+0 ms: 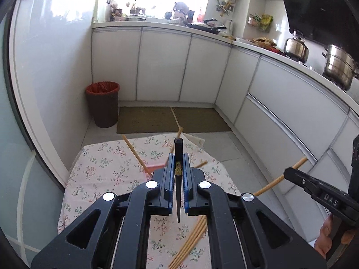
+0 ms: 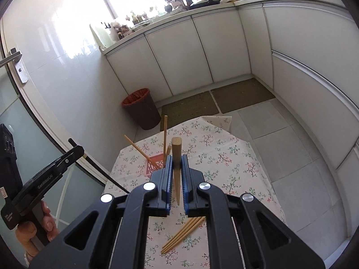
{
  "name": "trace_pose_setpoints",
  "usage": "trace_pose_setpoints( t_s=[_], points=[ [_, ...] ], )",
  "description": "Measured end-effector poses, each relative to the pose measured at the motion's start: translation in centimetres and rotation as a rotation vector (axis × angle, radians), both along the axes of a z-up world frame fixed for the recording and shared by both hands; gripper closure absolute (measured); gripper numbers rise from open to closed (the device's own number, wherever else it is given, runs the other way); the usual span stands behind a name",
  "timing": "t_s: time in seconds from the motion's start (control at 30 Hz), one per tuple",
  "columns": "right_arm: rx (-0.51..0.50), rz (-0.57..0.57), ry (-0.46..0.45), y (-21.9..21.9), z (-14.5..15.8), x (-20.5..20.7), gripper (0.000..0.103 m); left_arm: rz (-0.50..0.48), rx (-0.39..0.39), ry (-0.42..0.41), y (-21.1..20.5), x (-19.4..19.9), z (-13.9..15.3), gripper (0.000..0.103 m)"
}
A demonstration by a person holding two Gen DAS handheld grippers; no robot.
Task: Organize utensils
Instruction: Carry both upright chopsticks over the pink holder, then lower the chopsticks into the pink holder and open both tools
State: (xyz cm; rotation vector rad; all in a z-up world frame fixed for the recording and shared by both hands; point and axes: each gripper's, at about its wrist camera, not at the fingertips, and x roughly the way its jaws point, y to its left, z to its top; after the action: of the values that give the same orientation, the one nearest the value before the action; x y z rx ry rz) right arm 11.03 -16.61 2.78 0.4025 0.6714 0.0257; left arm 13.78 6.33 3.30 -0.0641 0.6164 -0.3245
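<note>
My left gripper (image 1: 178, 157) is shut on a black chopstick (image 1: 178, 179) held upright above the floral-cloth table (image 1: 101, 168). My right gripper (image 2: 177, 157) is shut on a wooden chopstick (image 2: 176, 157), also above the table. Each gripper shows in the other's view: the right one (image 1: 289, 171) with its wooden chopstick (image 1: 269, 185), the left one (image 2: 78, 150) with its black chopstick (image 2: 101, 170). A pink holder (image 2: 154, 164) on the cloth has wooden chopsticks (image 2: 165, 132) leaning in it. Several loose wooden chopsticks (image 2: 181, 235) lie on the cloth below the grippers.
A brown bin with a red liner (image 1: 103, 103) stands on the floor by the wall beyond the table. White cabinets (image 1: 163, 67) line the far and right sides, with pots (image 1: 336, 67) on the counter. Green mats (image 1: 168, 118) lie on the floor.
</note>
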Motion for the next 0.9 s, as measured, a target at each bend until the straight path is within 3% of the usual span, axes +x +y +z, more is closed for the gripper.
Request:
trace_pose_setpoints(
  t_s=[0.13,0.27,0.43,0.53,0.6,0.9],
  points=[
    [0.029,0.029,-0.044,0.3,0.8,1.3,0.095,0.091,-0.061,-0.031,0.5,2.9,0.6,0.097],
    [0.035,0.05,-0.081,1.0,1.1,3.0,0.095,0.17,-0.056,-0.044,0.7,6.4,-0.8,0.097],
    [0.045,0.081,-0.096,2.3,0.6,5.6,0.095,0.208,-0.041,0.013,1.1,10.3,-4.2,0.097],
    [0.056,0.091,-0.096,3.0,-0.1,7.0,0.095,0.177,-0.01,0.081,0.7,11.6,-6.7,0.096],
    [0.054,0.095,-0.102,3.3,-0.4,8.0,0.095,0.142,-0.002,0.123,0.6,11.7,-7.8,0.075],
    [0.013,0.088,-0.152,4.8,-0.1,10.8,0.095,0.249,-0.096,0.039,5.1,9.2,-4.5,0.072]
  ],
)
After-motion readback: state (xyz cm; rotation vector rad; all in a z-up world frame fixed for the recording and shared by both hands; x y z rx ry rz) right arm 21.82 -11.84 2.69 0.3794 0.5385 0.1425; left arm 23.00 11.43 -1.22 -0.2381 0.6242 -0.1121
